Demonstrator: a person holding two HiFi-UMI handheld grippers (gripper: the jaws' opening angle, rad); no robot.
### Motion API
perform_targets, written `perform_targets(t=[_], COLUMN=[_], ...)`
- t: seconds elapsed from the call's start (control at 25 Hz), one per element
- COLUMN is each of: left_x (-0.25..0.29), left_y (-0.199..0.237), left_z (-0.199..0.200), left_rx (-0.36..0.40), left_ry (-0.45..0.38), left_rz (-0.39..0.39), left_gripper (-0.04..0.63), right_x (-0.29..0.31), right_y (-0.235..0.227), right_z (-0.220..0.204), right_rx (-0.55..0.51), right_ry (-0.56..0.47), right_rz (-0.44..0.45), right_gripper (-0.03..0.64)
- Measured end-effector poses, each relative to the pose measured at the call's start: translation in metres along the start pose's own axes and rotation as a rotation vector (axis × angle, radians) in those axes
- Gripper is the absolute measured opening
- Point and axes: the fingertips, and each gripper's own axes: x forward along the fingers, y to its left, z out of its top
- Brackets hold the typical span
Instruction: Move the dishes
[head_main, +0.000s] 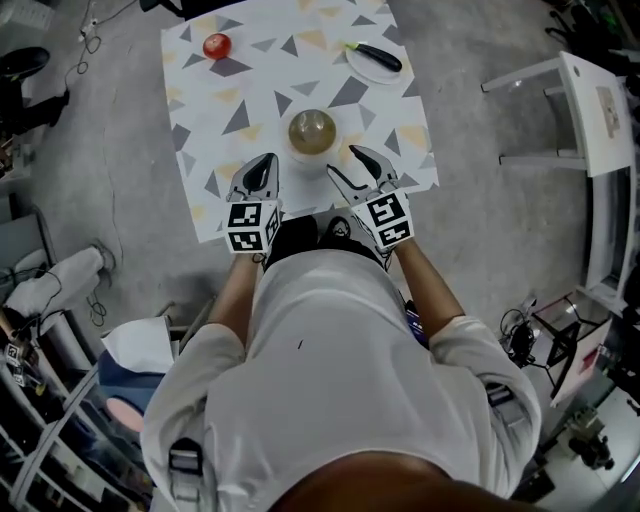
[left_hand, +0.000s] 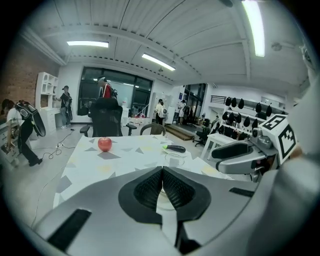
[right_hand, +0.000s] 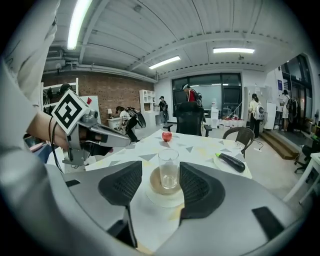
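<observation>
On the patterned table (head_main: 230, 110) a clear glass (right_hand: 168, 169) stands on a brown saucer (right_hand: 156, 186), which rests on a white plate (right_hand: 165, 201) near the front edge; the head view shows the stack (head_main: 312, 133) too. My right gripper (right_hand: 161, 170) is open just short of the glass, which shows in the gap between its jaws with the pads clear of it. My left gripper (left_hand: 162, 171) is shut on nothing, left of the stack (head_main: 266, 163). The right gripper (head_main: 346, 163) sits to the stack's right. A dark eggplant (head_main: 375, 56) lies on a white plate (head_main: 358, 69) at the far right.
A red apple (head_main: 216, 45) sits at the table's far left corner. A white side table (head_main: 590, 110) stands to the right. A black office chair (left_hand: 106, 117) stands beyond the far edge, with people further back. Cables and bags lie on the floor at the left.
</observation>
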Motion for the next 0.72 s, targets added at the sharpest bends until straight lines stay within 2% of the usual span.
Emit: perform_targets(t=[0.24, 0.32, 0.48, 0.72], left_x=[0.033, 0.041, 0.053, 0.058], left_y=[0.020, 0.023, 0.029, 0.029], left_z=[-0.002, -0.007, -0.013, -0.026], left_rx=[0.039, 0.043, 0.018, -0.068], left_ry=[0.067, 0.096, 0.123, 0.146], left_rz=[-0.103, -0.116, -0.098, -0.006], left_gripper=[0.020, 0.020, 0.020, 0.020], right_x=[0.025, 0.031, 0.046, 0.064], right_y=[0.001, 0.000, -0.011, -0.023], right_z=[0.000, -0.003, -0.008, -0.018], right_rx=[-0.035, -0.043, -0.031, -0.078], right_ry=[0.072, 0.092, 0.099, 0.135], right_rz=[0.010, 0.018, 0.056, 0.167], right_gripper=[0.266, 0.282, 0.287, 0.307])
